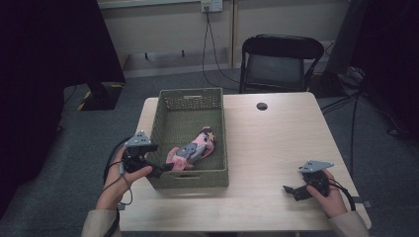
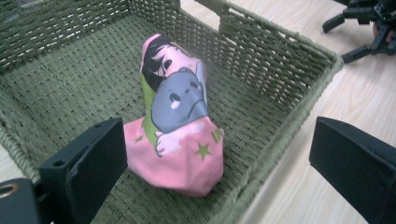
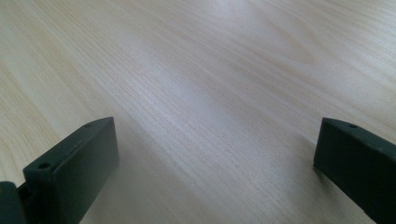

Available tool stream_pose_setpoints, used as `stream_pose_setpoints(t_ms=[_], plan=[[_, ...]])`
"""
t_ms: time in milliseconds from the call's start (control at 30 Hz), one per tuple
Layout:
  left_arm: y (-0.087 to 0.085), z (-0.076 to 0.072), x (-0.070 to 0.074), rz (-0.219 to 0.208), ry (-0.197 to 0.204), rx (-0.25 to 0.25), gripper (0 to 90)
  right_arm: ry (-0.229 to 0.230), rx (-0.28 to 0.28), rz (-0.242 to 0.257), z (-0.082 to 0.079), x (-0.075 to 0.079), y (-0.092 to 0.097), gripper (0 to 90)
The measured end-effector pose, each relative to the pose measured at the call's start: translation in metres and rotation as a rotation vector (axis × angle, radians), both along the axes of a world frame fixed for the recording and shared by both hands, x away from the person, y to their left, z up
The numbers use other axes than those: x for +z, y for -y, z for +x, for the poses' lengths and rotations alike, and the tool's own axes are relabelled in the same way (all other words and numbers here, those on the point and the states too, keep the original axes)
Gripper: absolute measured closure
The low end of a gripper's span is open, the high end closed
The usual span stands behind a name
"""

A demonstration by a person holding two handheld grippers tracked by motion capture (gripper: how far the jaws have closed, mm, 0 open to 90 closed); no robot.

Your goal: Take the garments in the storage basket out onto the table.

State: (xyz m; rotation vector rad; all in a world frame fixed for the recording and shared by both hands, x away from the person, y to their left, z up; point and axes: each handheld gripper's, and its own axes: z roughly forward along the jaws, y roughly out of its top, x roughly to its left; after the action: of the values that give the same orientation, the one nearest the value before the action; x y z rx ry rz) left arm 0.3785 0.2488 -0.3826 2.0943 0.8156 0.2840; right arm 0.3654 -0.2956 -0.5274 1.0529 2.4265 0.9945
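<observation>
Pale wood table [image 1: 267, 148] carries a green woven basket [image 1: 217, 148] holding a pink printed pouch [image 1: 195, 148]; the right gripper [image 1: 295, 191] rests apart. Left gripper view: the left gripper [image 2: 219, 158] gapes wide, one jaw beside the pouch [image 2: 175, 116], the other outside the basket wall [image 2: 280, 74]; it should shift inward to straddle the pouch. Right gripper view: jaws spread over bare tabletop [image 3: 210, 93].

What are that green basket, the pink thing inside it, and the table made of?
The basket looks like woven cord or paper rope, matte olive green: the plaited strands show. The pink thing seems a soft printed fabric pouch or toy, since it sags and creases; its filling can't be told. The table looks like pale wood or wood-look laminate, with fine grain and slight sheen.
</observation>
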Motion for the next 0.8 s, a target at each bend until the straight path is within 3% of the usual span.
stream_pose_setpoints(t_ms=[800], plan=[[0.034,0.037,-0.008,0.022,0.0,0.008,3.5,0.001,0.001,0.0,0.0,0.0,0.0,0.0]])
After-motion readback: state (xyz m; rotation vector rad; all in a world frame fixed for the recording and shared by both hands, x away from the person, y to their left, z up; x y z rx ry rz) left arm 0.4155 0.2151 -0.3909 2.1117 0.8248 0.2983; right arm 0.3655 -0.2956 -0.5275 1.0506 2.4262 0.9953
